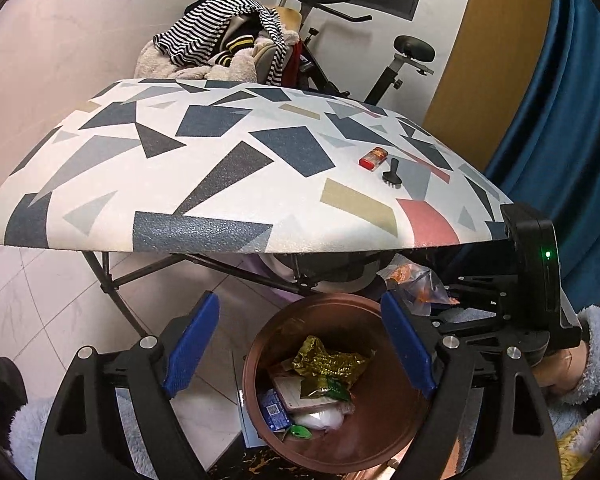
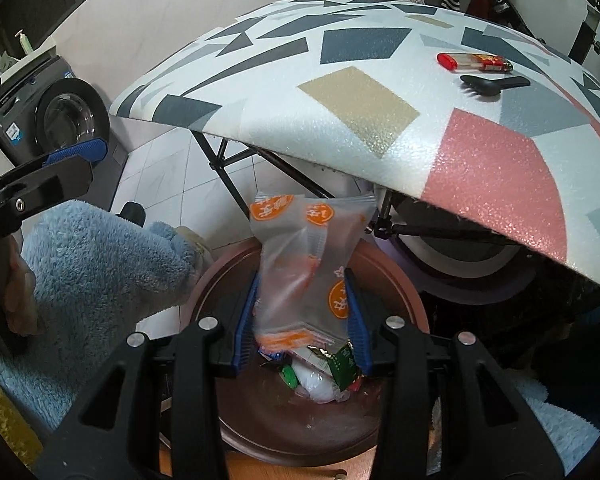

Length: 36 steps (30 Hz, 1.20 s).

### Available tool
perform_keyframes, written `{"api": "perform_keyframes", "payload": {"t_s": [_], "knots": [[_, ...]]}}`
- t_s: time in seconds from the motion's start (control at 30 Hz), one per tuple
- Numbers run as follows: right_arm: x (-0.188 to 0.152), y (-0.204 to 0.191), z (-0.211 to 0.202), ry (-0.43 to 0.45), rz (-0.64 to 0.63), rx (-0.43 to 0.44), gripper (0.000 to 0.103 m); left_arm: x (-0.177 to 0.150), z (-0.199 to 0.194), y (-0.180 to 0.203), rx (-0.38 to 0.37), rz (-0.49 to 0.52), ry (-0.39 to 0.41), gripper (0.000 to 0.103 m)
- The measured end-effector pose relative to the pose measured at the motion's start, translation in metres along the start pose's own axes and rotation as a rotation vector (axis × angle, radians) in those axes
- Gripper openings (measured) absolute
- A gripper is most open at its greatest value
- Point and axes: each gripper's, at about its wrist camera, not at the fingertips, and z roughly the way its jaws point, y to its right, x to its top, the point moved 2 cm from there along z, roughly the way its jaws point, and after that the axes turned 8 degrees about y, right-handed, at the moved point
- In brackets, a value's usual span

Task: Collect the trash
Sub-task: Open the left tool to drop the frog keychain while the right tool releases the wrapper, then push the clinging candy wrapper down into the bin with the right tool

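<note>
The desk (image 1: 236, 168) wears a white cover of navy, grey, tan and pink shards; a lighter (image 1: 373, 158) and black spoon (image 1: 392, 174) lie at its 3 o'clock. Tiled floor, washing machine (image 2: 66, 116), exercise bike (image 1: 396, 68), blue curtain (image 1: 560, 120). Left hand-held gripper (image 1: 300, 344) spread apart, empty, over the bin (image 1: 384, 440). Right hand-held gripper (image 2: 304, 320) clamps an orange-printed bag (image 2: 300, 264), writing unreadable, above the bin

Even indoor light, glitter glare on tabletop (image 2: 500, 184), heavy fisheye bending, dark corners.
</note>
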Motion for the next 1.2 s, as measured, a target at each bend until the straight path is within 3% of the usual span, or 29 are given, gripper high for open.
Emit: {"api": "perform_keyframes", "payload": {"t_s": [0.1, 0.17, 0.33, 0.73, 0.83, 1.0, 1.2], "knots": [[0.000, -0.001, 0.002, -0.006, -0.001, -0.002, 0.044, -0.001, 0.001, 0.001, 0.001, 0.006, -0.003, 0.081], [0.000, -0.001, 0.002, -0.009, -0.005, -0.008, 0.067, -0.001, 0.001, 0.001, 0.002, 0.008, -0.004, 0.081], [0.001, -0.002, 0.000, 0.006, -0.020, -0.041, 0.091, -0.002, 0.003, 0.000, 0.009, 0.003, -0.011, 0.081], [0.001, -0.001, -0.010, 0.030, -0.034, -0.021, 0.096, -0.003, 0.004, -0.001, 0.015, 0.001, -0.016, 0.081], [-0.003, -0.002, -0.006, -0.012, -0.031, 0.042, 0.096, -0.003, 0.004, -0.002, 0.016, -0.002, -0.014, 0.081], [-0.015, 0.003, 0.018, -0.177, 0.012, 0.096, 0.096, -0.004, 0.004, -0.002, 0.018, -0.002, -0.016, 0.081], [-0.013, 0.015, 0.012, -0.171, 0.068, 0.117, 0.096, -0.004, 0.003, -0.003, 0.018, -0.002, -0.010, 0.081]]}}
